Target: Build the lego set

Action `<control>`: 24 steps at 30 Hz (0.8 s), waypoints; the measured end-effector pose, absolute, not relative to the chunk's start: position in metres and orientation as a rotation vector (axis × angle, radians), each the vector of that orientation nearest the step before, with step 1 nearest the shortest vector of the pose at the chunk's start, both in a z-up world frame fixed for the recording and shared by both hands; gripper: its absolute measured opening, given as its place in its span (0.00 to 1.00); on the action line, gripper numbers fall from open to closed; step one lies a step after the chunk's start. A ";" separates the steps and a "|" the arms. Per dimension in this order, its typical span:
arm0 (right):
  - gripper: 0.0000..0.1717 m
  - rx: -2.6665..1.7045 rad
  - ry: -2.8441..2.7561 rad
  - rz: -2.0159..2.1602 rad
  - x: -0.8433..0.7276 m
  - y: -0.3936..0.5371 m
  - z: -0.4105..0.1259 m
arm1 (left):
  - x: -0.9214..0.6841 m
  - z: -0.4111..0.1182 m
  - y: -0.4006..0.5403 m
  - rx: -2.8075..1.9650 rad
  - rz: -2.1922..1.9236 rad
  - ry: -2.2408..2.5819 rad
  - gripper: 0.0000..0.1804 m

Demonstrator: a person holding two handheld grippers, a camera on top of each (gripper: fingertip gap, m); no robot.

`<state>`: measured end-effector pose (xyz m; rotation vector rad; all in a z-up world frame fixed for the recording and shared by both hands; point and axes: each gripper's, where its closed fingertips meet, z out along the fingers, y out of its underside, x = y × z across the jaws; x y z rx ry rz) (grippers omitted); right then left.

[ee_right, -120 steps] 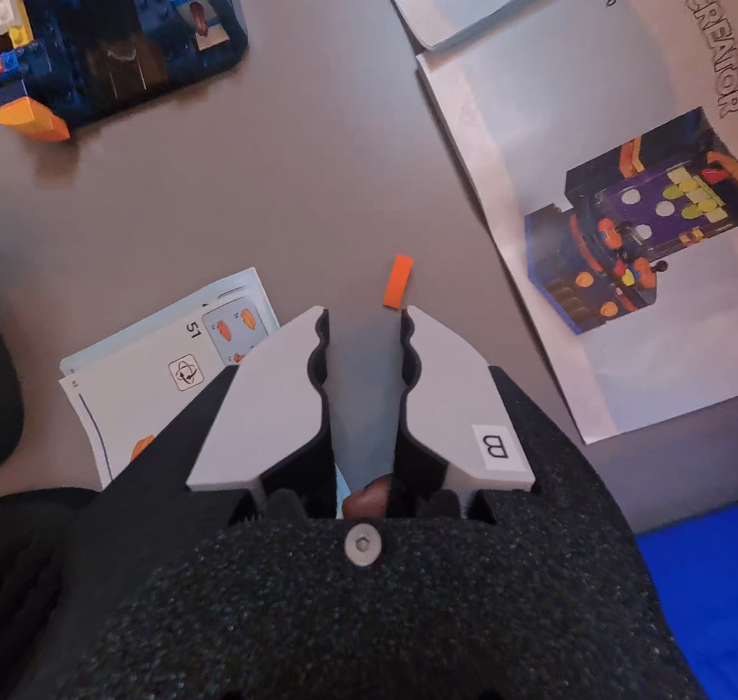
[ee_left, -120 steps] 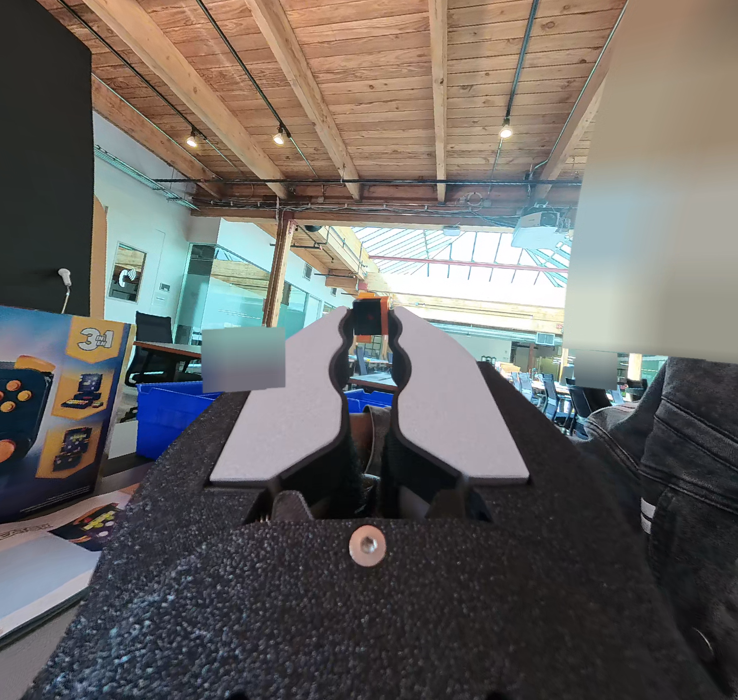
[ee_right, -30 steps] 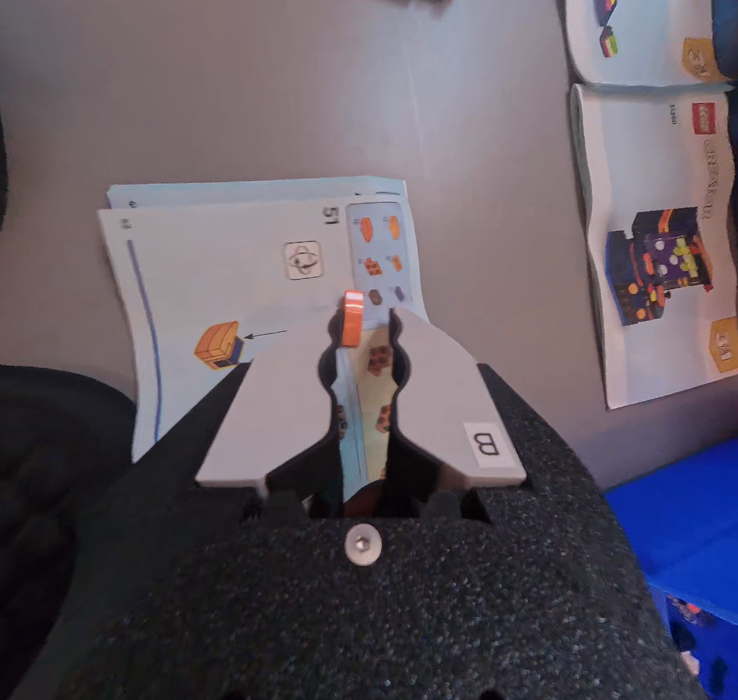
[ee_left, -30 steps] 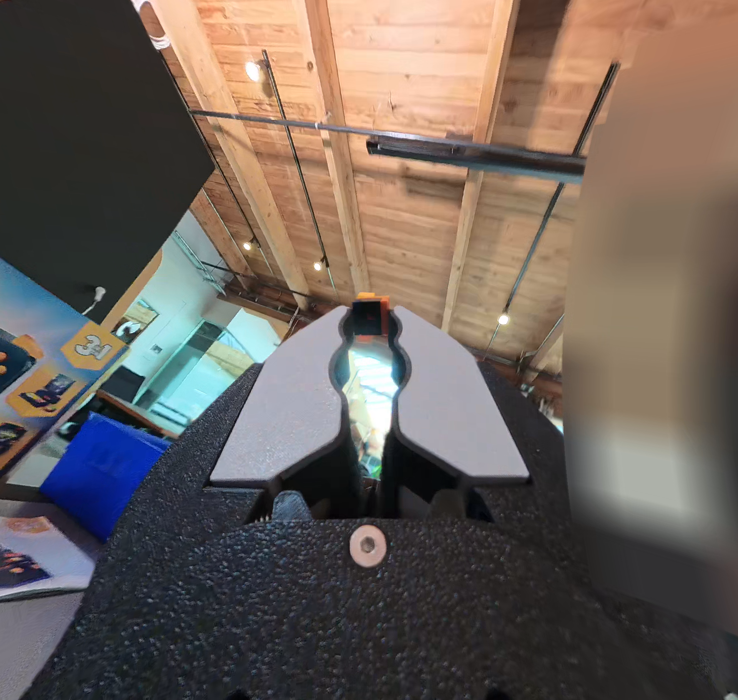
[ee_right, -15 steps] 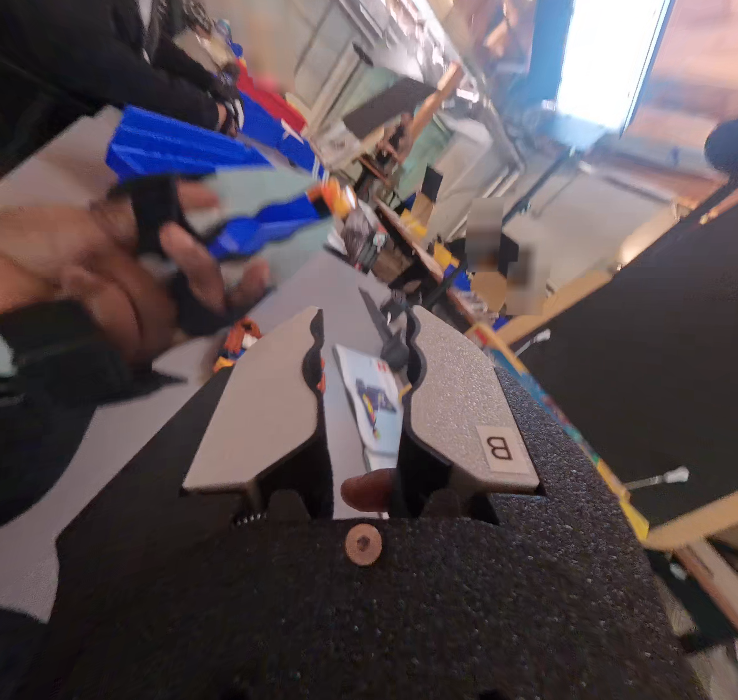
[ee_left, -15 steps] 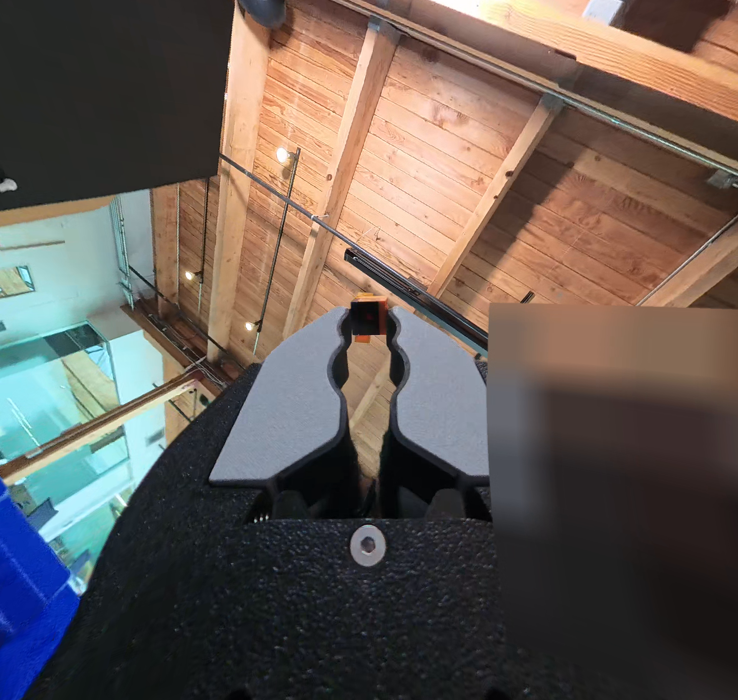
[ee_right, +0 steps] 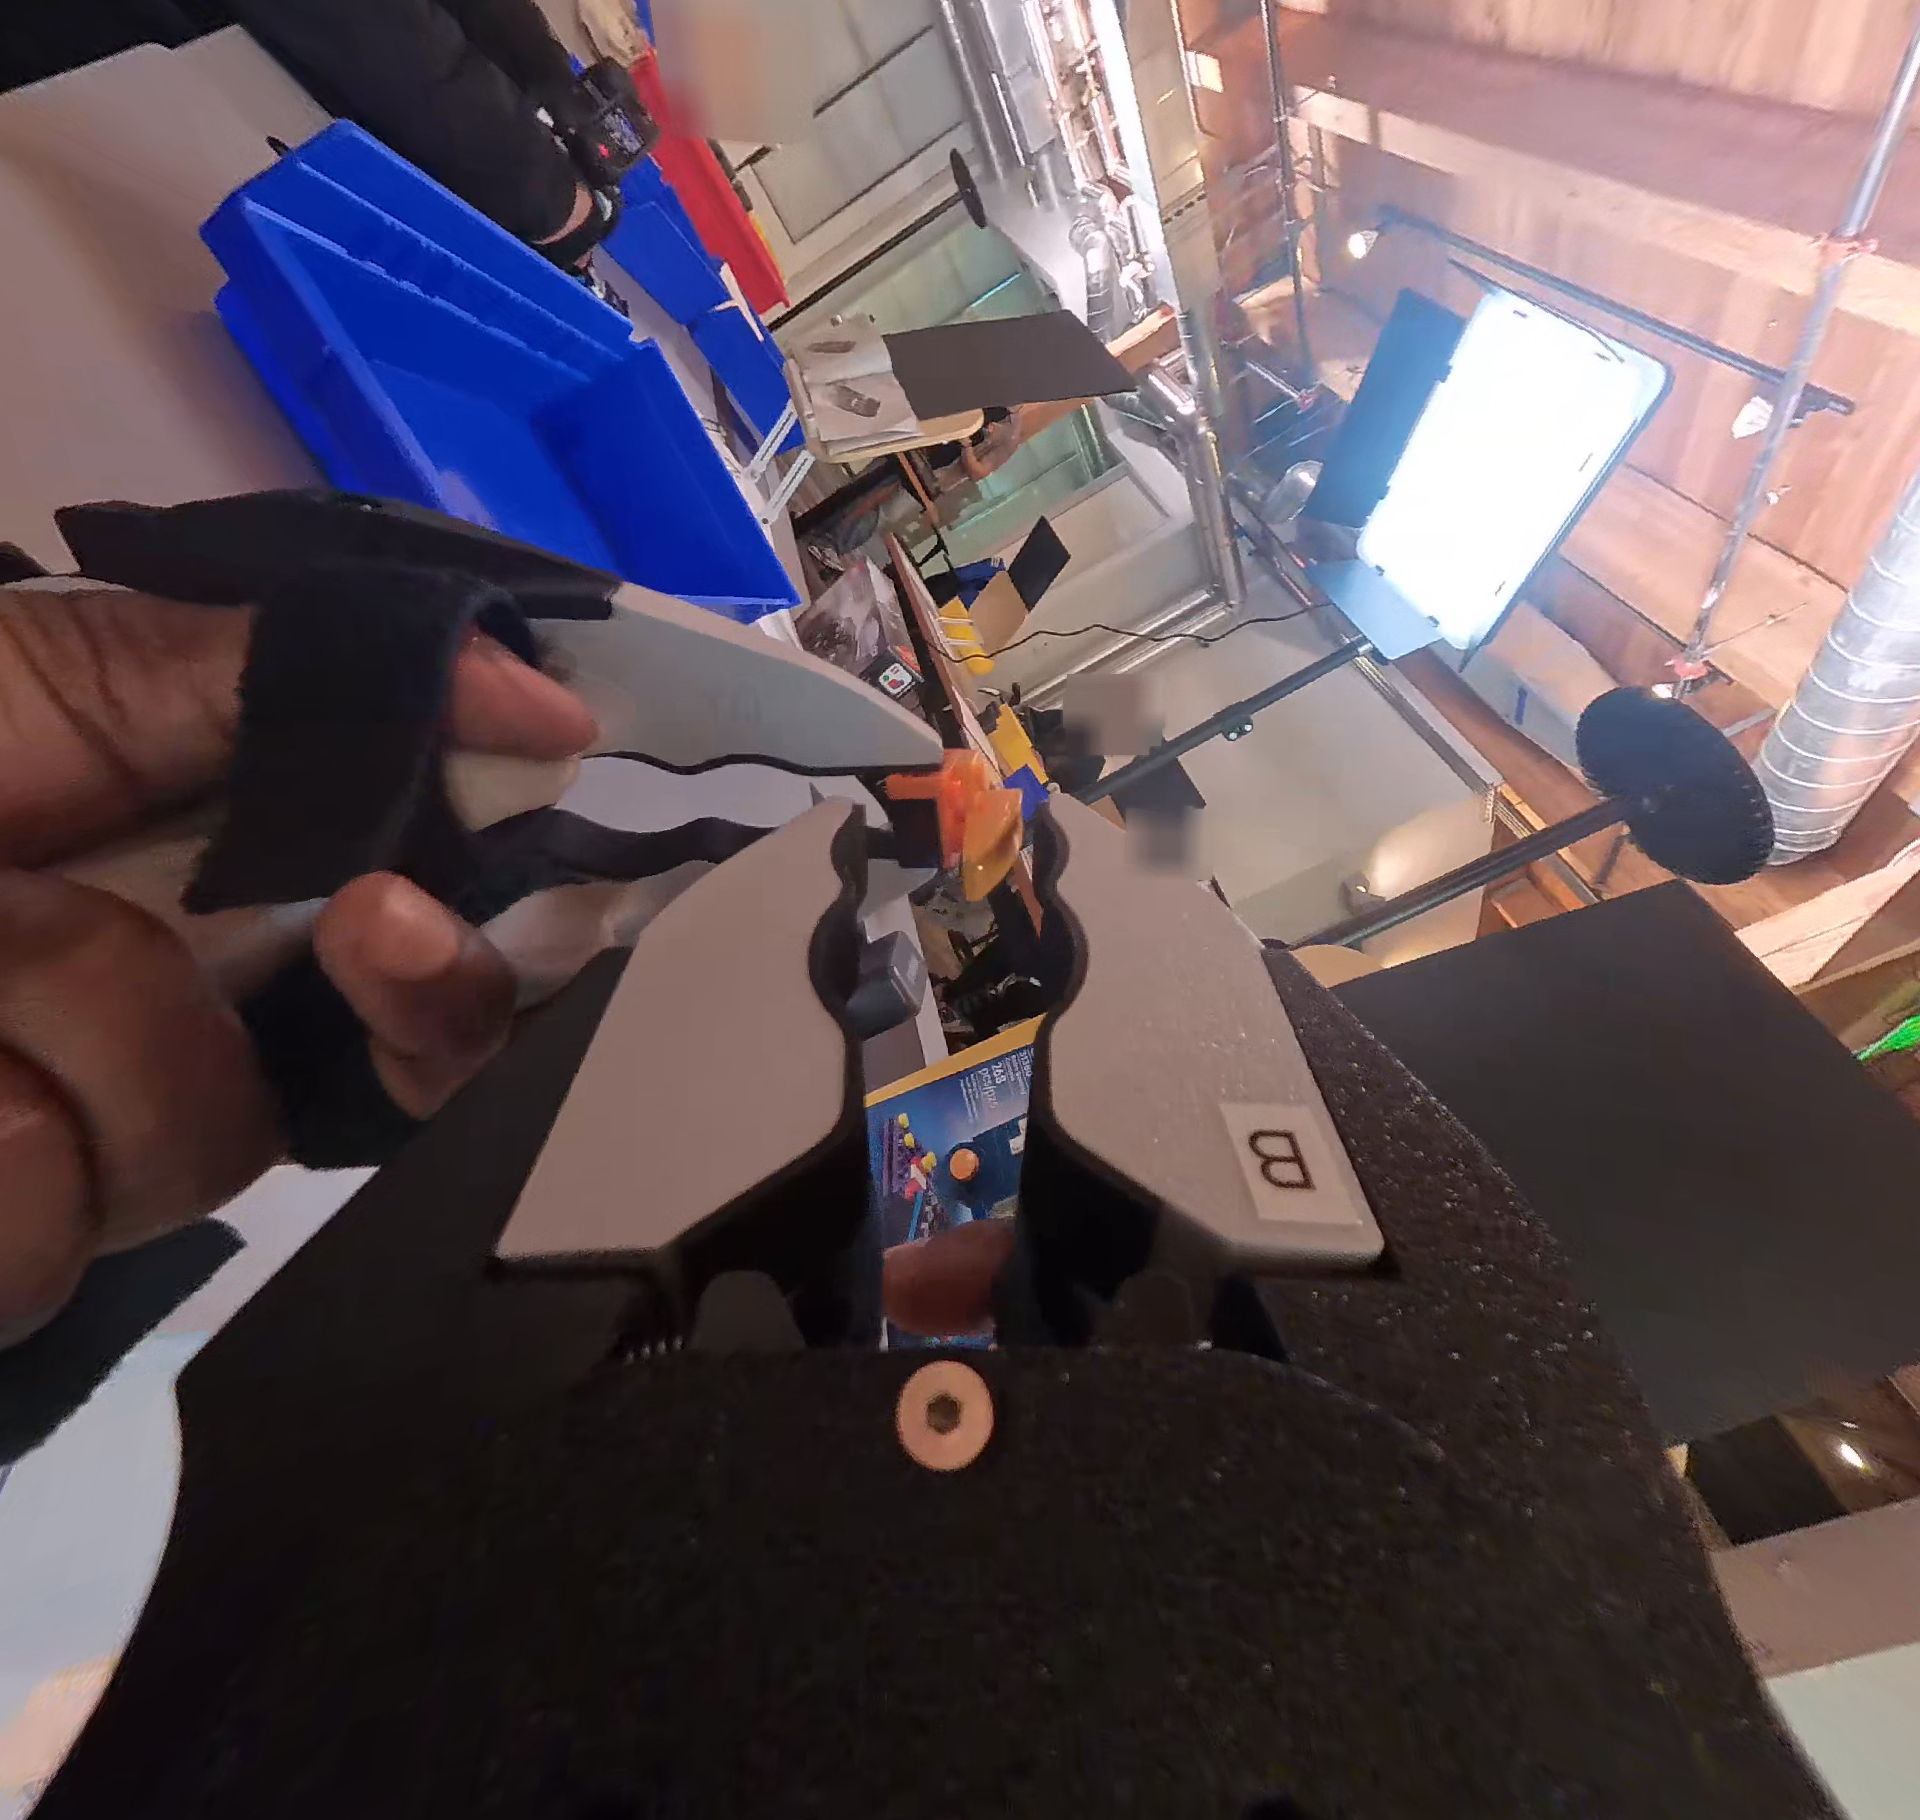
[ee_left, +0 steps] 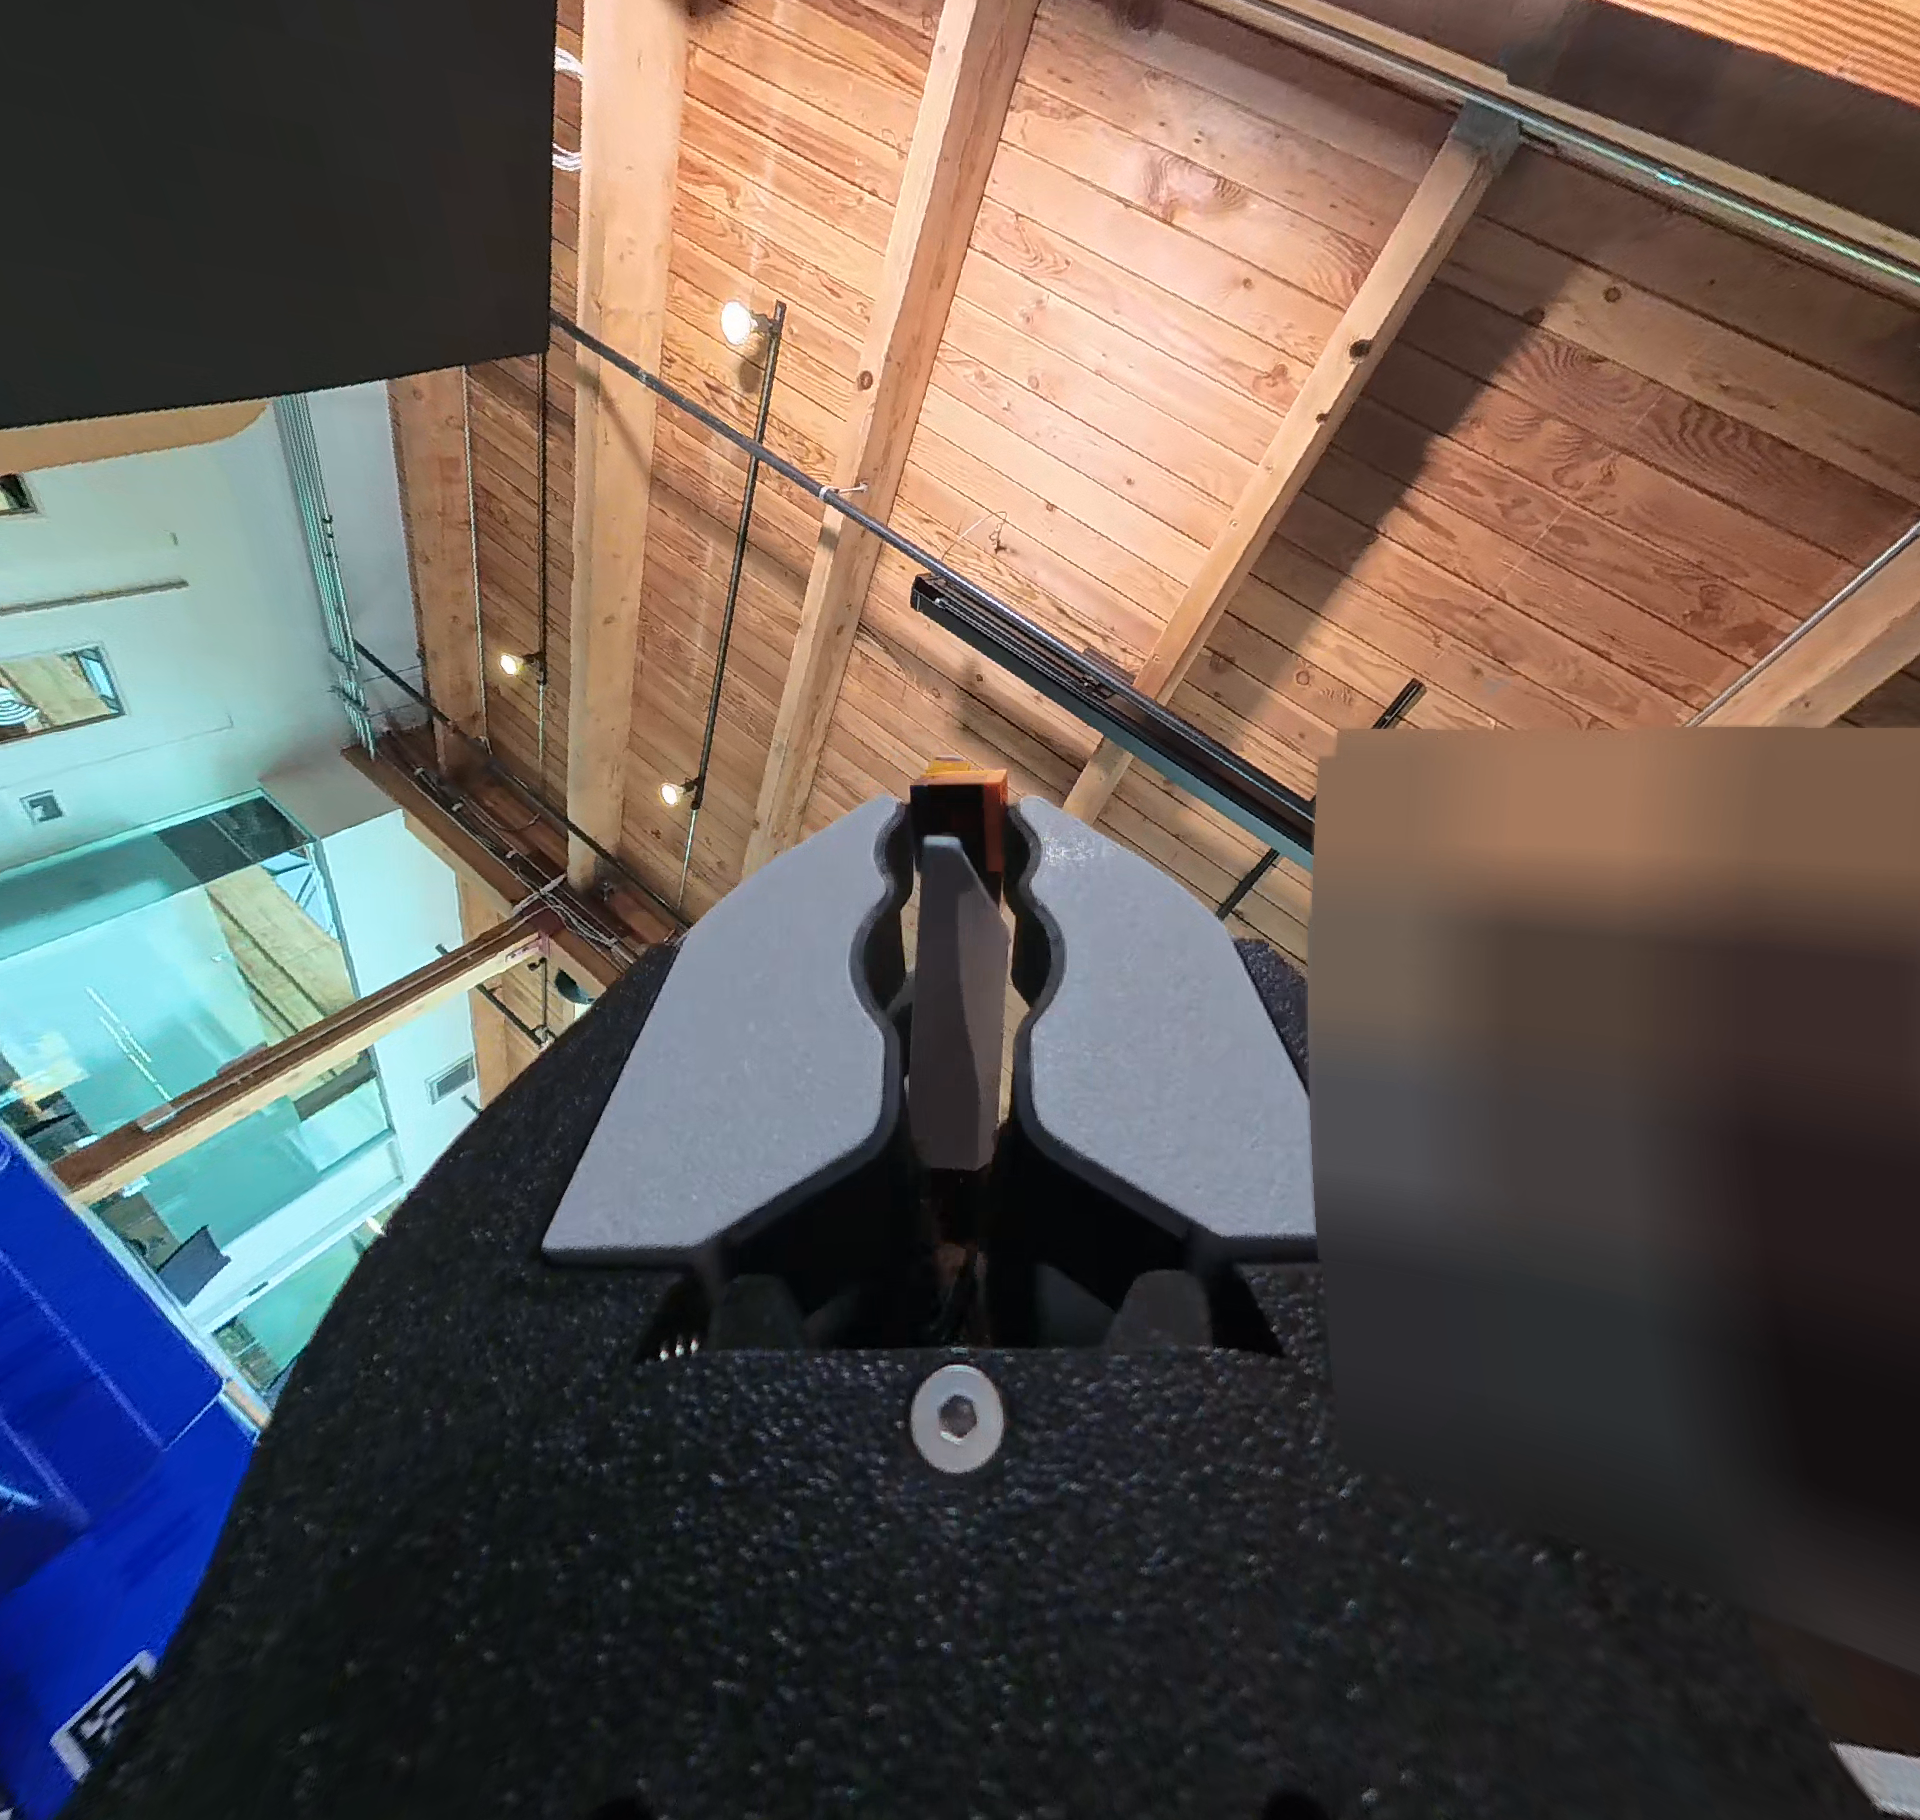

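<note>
Two tongs meet in mid-air over a small brick piece. The left tongs (ee_left: 957, 814) are closed down to a narrow gap on that piece (ee_left: 961, 812), its two fingertips pressing the piece's sides right at the tips. From the left wrist view the piece shows a black face framed by orange, with an orange slab along its right side and a small yellow stud on the far end. From the right wrist view the same piece (ee_right: 940, 814) is black at the tong end, with bright orange parts and a translucent yellow-orange slope on its outer end. A grey finger (ee_left: 951, 1001) of the other tongs lies lengthwise between the left fingers, its tip just behind the piece. The right tongs (ee_right: 951, 825) stand partly open; the piece sits between their fingertips, but whether the pads touch it cannot be told. A hand (ee_right: 156, 887) in a black fingerless glove holds the left tongs, to the left of the right tongs. Beyond that hand a blue bin (ee_right: 468, 388) rests on the pale counter (ee_right: 94, 336). Past the left tongs' tips is a wooden plank ceiling (ee_left: 1195, 316) with beams.
</note>
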<state>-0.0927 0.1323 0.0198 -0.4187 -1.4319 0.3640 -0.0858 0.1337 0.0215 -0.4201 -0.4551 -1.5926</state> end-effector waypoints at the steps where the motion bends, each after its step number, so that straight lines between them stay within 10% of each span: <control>1: 0.17 -0.421 -1.432 0.354 -0.093 0.133 0.019 | -0.084 0.022 0.134 -0.424 -1.591 -0.451 0.08; 24: 0.13 -0.327 -1.287 0.381 -0.082 0.120 0.036 | -0.068 0.033 0.121 -0.533 -1.306 -0.273 0.08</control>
